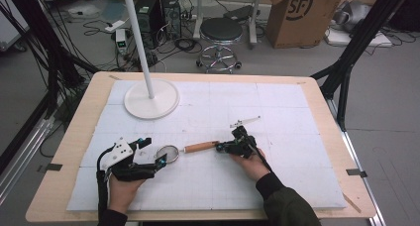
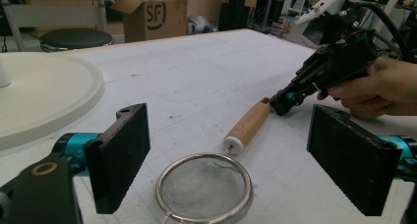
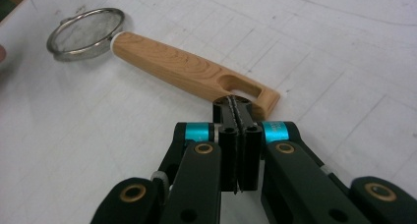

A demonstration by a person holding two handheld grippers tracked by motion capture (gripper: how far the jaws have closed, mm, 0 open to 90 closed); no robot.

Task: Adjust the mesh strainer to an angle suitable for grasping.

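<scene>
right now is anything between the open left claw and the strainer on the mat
Nothing visible. The left claw is open, and the strainer lies on bare mat between its jaws, its mesh bowl nearest. The shut right claw sits at the far end of the wooden handle, beyond the bowl.

Lab / robotics data-capture room, not a home. Wooden surface (image 1: 79, 137) topped with a white gridded mat (image 1: 277, 112), framed by black aluminium struts (image 1: 356, 42). Bare grey floor littered with cables (image 1: 99, 25), a power strip (image 1: 115, 25) and computer towers (image 1: 151, 13). Black swivel stool (image 1: 220, 35) and an open SF shipping carton (image 1: 299, 15) behind. White lamp stand (image 1: 151, 99) on the mat. Shelving and more boxes in the background of the left gripper view.
</scene>
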